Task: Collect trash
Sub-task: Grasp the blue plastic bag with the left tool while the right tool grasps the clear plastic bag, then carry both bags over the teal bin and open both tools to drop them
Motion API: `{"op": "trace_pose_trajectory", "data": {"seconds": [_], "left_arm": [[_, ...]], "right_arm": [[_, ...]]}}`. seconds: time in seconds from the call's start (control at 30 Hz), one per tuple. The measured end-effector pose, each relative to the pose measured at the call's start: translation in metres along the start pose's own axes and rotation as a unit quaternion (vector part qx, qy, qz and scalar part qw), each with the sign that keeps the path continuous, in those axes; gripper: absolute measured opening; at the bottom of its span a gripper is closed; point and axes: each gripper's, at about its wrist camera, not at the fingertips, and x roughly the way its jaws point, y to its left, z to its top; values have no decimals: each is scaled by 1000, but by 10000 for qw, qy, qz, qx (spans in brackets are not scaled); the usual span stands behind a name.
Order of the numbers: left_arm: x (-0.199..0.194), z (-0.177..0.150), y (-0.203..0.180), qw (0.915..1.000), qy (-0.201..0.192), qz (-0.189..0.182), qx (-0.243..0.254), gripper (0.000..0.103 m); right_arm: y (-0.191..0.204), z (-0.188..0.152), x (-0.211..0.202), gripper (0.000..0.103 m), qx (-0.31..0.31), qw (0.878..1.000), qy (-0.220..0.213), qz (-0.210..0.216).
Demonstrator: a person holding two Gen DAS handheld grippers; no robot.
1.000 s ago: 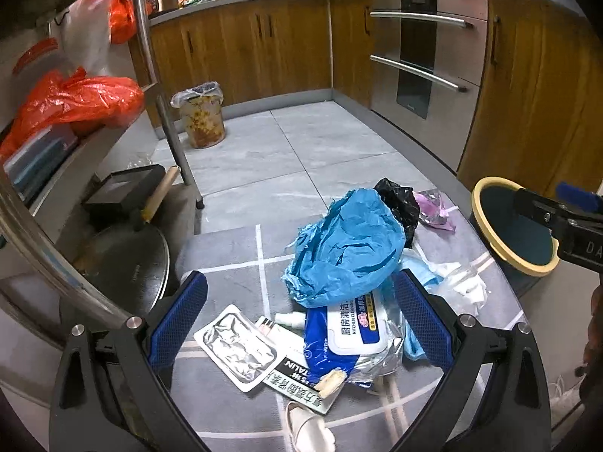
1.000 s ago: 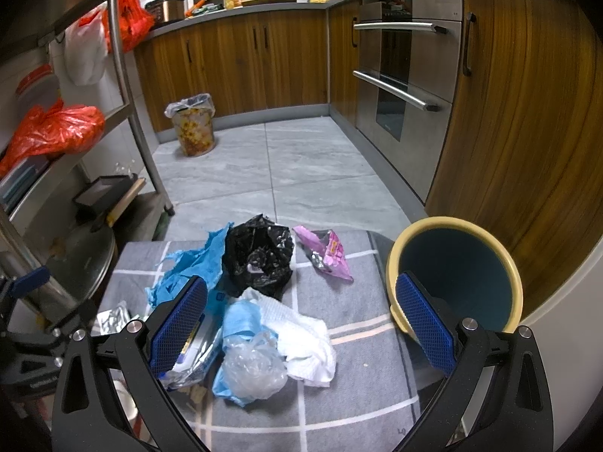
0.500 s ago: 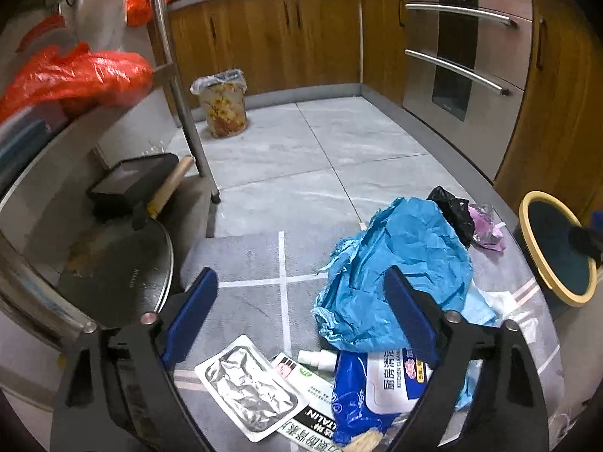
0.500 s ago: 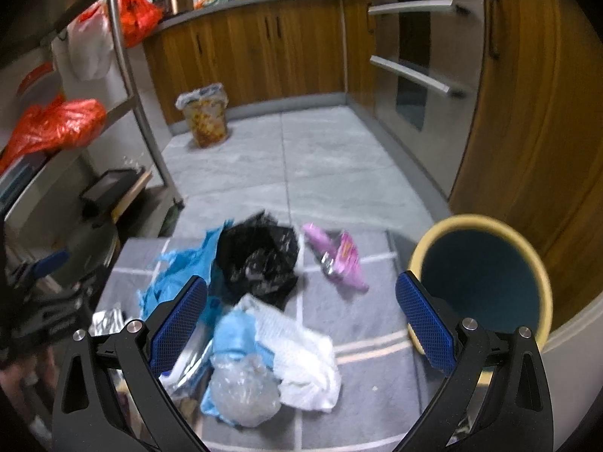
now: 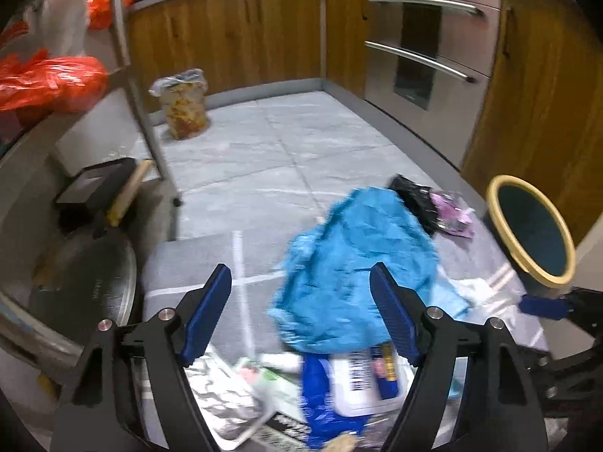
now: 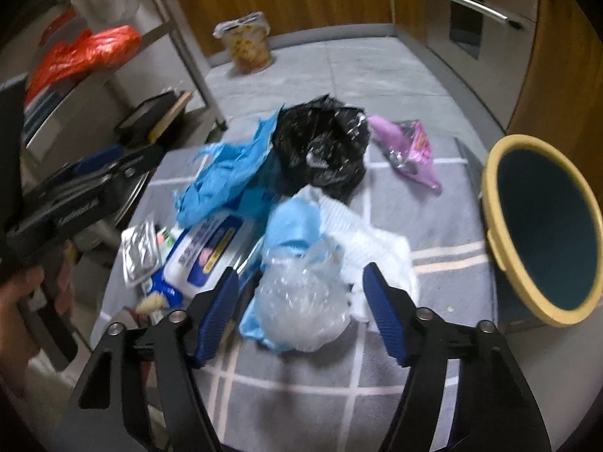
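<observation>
We lose the wet wipes pack print to motion blur, the silver foil packet partly behind a finger, the bin cut by the frame edge.

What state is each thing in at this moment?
Left gripper: open, jaws closing, around blue bag's edge.
Right gripper: open, jaws closing, around clear plastic wad.
Blue bag: crumpled.
Black bag: crumpled.
Bin: open, looks empty.
Wipes pack: lying flat.

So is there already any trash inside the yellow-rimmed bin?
No, the yellow-rimmed bin shows only its bare dark inside.
</observation>
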Motion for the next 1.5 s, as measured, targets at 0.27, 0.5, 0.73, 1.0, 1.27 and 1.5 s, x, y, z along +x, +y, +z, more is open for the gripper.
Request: {"op": "trace_pose_trajectory", "data": {"seconds": [0.27,0.5,0.73,1.0,1.27,1.5], "left_arm": [[12,-11,-41,9964,185,-664,496,62],[20,-28,-63,9885,295,-665,1326,49],[33,-31,-62,9876,337,-454,1466,23],[6,-24,-52,9888,72,-368,1444,8],[-57,8,-33,9937,-655,-409,808,7],[-103,35,-52,9848,-1316,-675,906,7]], "right_arm": [[-8,-10,16,47,-196,9993,326,39],[-4,-9,19,31,-227,9988,423,92],[-1,-5,16,21,-255,9989,392,89],[1,1,-7,18,-306,9992,153,186],[-10,19,-55,17,-83,9985,-445,298],[-32,31,-98,17,44,9952,-960,202]]}}
